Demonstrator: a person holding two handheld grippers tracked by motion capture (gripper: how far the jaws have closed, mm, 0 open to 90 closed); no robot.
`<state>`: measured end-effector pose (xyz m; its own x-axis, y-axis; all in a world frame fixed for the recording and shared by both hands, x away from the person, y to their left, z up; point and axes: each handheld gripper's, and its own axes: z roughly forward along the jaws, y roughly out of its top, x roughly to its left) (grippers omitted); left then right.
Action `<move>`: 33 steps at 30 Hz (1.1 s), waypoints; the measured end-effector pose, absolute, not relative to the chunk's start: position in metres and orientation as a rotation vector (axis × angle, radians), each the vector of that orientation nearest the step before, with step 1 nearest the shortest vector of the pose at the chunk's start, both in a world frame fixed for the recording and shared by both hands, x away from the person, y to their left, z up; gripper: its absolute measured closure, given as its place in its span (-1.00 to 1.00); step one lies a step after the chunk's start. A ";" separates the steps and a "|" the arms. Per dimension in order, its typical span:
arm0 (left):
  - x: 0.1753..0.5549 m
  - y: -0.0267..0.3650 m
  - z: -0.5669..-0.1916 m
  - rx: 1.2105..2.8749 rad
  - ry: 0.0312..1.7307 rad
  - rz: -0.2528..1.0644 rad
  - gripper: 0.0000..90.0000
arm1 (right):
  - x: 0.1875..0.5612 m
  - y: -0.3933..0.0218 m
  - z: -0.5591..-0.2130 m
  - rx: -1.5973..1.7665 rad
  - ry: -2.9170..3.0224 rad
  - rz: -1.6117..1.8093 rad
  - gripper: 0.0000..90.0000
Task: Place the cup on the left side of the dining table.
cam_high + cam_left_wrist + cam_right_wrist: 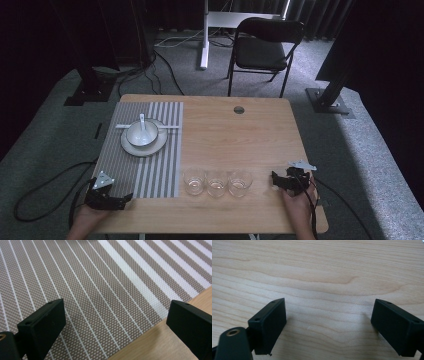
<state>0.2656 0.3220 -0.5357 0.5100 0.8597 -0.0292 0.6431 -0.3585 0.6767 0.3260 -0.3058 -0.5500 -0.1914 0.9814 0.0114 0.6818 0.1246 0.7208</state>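
My left gripper (121,200) rests at the near left corner of the table, over the front edge of a grey and white striped placemat (150,165). In the left gripper view its jaws (116,312) stand open above the placemat (100,290) with nothing between them. My right gripper (280,181) lies near the front right of the wooden table (240,135). In the right gripper view it (329,312) is open over bare wood (324,272). Three clear glasses (216,183) stand in a row between the two grippers.
At the back of the placemat, a white plate (131,148) carries a white bowl (132,138) with a spoon (142,122) in it. A cable hole (239,110) sits near the table's far edge. A black chair (265,47) stands beyond the table.
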 end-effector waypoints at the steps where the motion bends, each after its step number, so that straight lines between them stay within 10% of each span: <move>1: 0.266 0.321 -0.535 2.118 1.229 0.451 -0.94 | 0.326 -0.306 -0.550 1.602 1.934 0.835 -0.72; 33: 0.276 0.245 -0.486 2.141 0.938 0.397 -0.94 | 0.326 -0.306 -0.550 1.603 1.935 0.834 -0.72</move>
